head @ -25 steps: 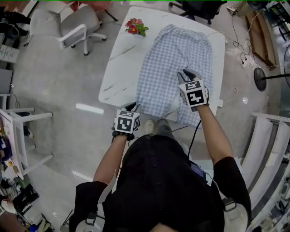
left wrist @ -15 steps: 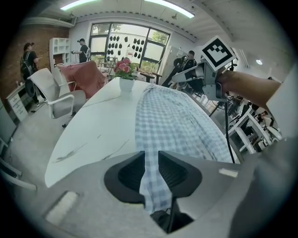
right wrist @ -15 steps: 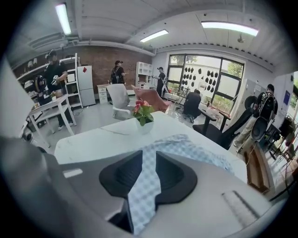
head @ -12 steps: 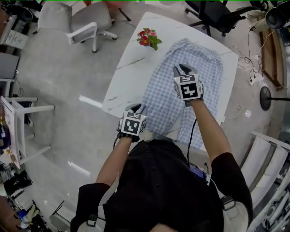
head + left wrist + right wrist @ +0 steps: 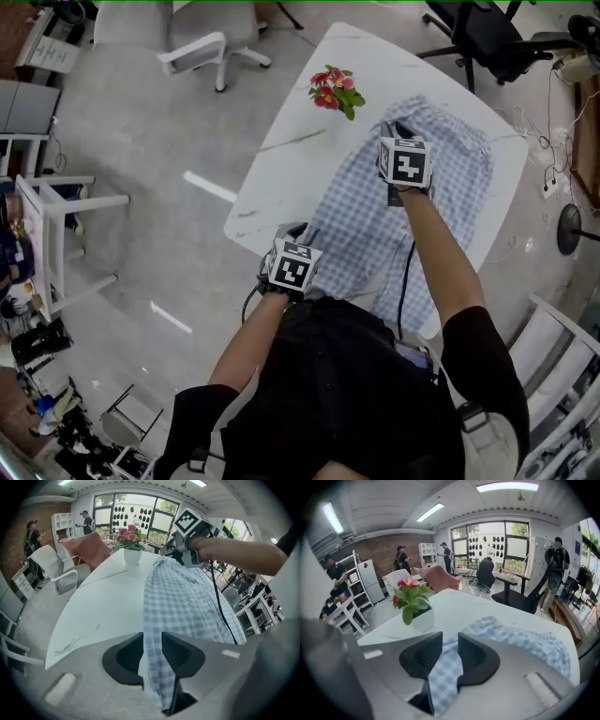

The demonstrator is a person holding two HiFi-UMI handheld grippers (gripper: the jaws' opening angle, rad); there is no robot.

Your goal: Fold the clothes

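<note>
A blue-and-white checked garment lies lengthwise on the white table. My right gripper is over its far part, beside the flower pot, and is shut on a fold of the cloth that runs between its pads. My left gripper is at the table's near corner. Its jaws have just been opening a little, but the checked cloth still fills the gap between the pads and hangs below them. From the left gripper view, the right gripper shows at the garment's far end.
The flower pot stands near the table's far left edge. A white office chair and a black one stand beyond the table. A white rack is at the left, and a fan stand and cables are at the right. People stand far back.
My right gripper has carried its fold of cloth farther across the table, toward the far end near the flowers. The left gripper has shifted slightly along the near corner, still with cloth in it.
</note>
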